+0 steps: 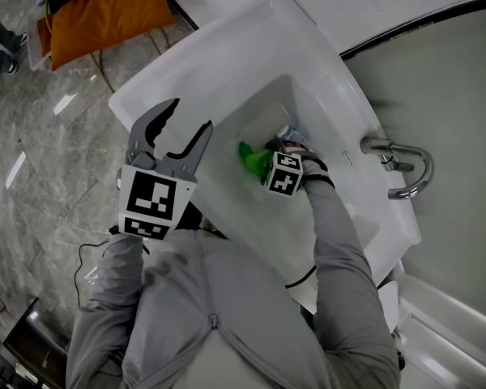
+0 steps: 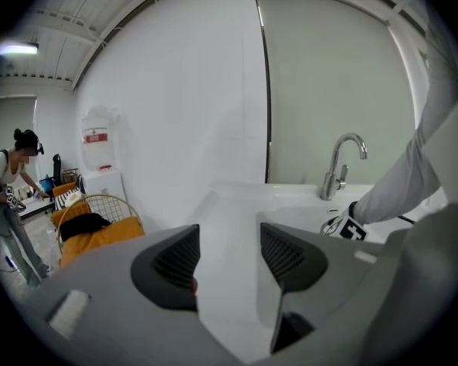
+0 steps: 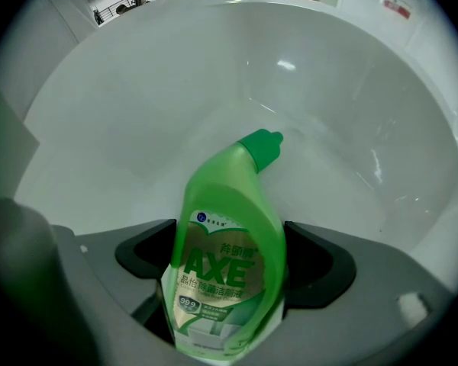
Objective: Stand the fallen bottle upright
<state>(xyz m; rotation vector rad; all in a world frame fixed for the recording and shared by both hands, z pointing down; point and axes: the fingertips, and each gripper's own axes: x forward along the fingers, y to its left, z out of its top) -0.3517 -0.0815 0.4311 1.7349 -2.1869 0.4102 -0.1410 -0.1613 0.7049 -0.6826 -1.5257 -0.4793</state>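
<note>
A green AXE bottle (image 3: 225, 258) lies tilted in the white sink basin (image 3: 175, 90), with its cap pointing away from the camera toward the basin bottom. My right gripper (image 3: 233, 259) points down into the basin and stands open, its pads on either side of the bottle's body. In the head view only the bottle's green end (image 1: 249, 157) shows beside the right gripper (image 1: 277, 148), whose jaws are hidden under its marker cube. My left gripper (image 1: 190, 116) hovers over the sink's left rim (image 1: 227, 39), open with nothing between its fingers, as the left gripper view (image 2: 229, 254) also shows.
A chrome faucet (image 1: 401, 164) (image 2: 340, 166) stands on the sink's right edge. On the floor at upper left is a wire basket with an orange cushion (image 1: 105, 10) (image 2: 99, 227). A person (image 2: 8, 197) stands farther off by a table.
</note>
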